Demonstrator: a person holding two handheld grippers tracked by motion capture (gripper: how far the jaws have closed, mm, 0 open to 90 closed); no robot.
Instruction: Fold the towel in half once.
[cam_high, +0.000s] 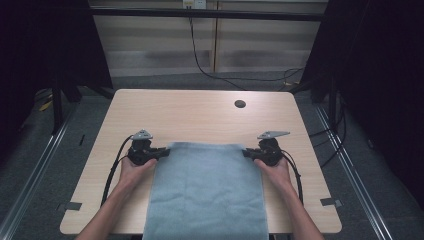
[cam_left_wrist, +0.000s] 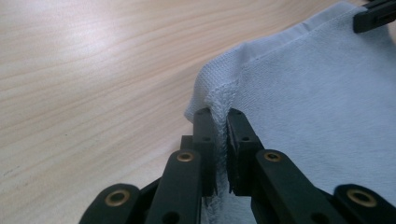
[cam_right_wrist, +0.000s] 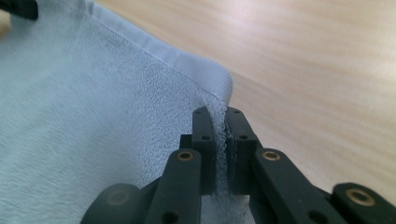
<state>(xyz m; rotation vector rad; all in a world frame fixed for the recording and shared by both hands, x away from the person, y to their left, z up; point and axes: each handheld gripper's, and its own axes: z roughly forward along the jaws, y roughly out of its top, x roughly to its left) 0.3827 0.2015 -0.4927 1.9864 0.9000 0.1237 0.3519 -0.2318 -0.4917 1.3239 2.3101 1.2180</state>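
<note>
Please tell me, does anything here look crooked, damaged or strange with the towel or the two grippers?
Nothing stands out. The light blue towel lies flat and fairly square on the table, its near end hanging over the front edge. The left gripper and right gripper each pinch a far corner, and the hem bunches slightly there.

Both claws (cam_high: 164, 152) (cam_high: 246, 152) clamped tight

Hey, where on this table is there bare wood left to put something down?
The far half of the table is bare, from the towel's far edge to the round hole. Narrow strips run outside each forearm. The near middle is crowded by towel and both tongs.
</note>
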